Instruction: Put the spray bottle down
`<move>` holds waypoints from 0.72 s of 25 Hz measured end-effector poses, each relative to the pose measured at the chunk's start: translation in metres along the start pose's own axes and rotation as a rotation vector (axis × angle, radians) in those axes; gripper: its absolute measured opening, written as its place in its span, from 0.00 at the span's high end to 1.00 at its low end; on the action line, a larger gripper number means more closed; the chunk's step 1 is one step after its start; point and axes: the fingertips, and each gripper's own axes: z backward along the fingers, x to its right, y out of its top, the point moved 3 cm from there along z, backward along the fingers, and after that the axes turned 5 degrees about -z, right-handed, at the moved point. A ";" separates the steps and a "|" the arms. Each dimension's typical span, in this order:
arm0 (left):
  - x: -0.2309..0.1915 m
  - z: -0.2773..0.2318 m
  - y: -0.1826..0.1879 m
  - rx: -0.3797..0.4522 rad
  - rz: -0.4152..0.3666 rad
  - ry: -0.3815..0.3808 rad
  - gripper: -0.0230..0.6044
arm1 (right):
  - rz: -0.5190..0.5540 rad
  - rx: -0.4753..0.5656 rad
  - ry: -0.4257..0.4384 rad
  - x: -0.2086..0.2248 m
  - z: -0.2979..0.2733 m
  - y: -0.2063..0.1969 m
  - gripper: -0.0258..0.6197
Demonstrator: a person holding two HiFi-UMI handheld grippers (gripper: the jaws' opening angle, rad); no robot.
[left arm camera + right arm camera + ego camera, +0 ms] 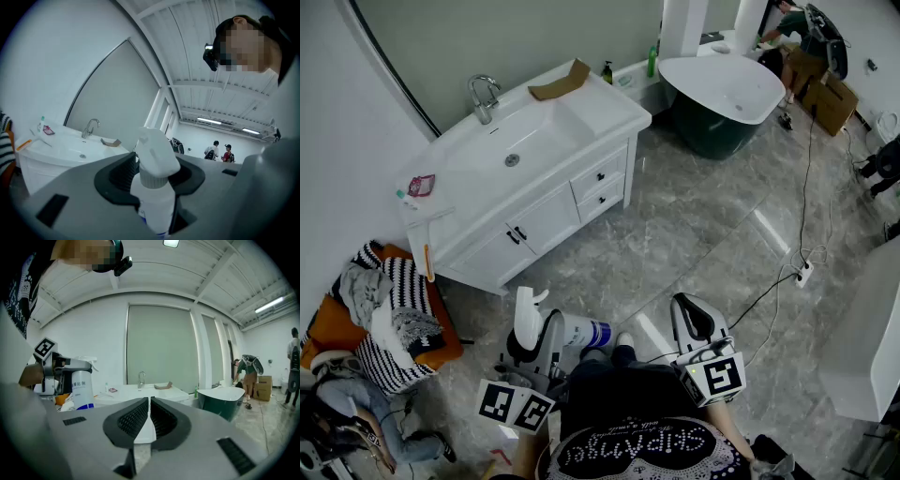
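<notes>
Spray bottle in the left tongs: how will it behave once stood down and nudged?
Probably tip-prone: the spray bottle is tall and narrow with a bulky trigger head. Likely rigid plastic, since the left tongs clamp it without visible denting. Smooth sides could slip.

Sink cabinet (553, 216) against the back wall, upper left; tap (483, 97) at its rear edge. Bathtub (712, 131) to its right. Heap of clothes (389, 314) on the floor to its left. Nearest, spray bottle (577, 333) between the jaws of the left gripper (546, 339); right gripper (692, 323) to the right.
</notes>
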 end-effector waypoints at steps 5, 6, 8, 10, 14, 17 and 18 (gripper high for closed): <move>0.001 -0.004 0.001 0.000 0.000 -0.009 0.67 | 0.001 0.001 0.006 0.001 -0.004 0.002 0.92; 0.002 -0.005 0.001 0.000 0.000 -0.010 0.67 | 0.002 0.000 0.008 0.002 -0.004 0.001 0.92; 0.004 -0.008 0.000 0.003 -0.002 -0.011 0.67 | 0.007 -0.003 0.013 0.005 -0.004 0.000 0.92; 0.006 -0.010 -0.001 0.010 -0.002 -0.013 0.67 | 0.009 -0.007 0.016 0.008 -0.004 -0.002 0.91; 0.005 -0.013 -0.004 0.007 0.010 -0.016 0.67 | -0.015 -0.008 0.007 0.012 -0.005 -0.008 0.92; 0.001 -0.014 -0.003 -0.006 0.010 -0.024 0.67 | -0.044 -0.013 0.009 0.010 -0.008 -0.011 0.91; -0.001 -0.016 -0.002 -0.007 0.009 -0.027 0.67 | -0.044 -0.019 0.007 0.010 -0.010 -0.012 0.91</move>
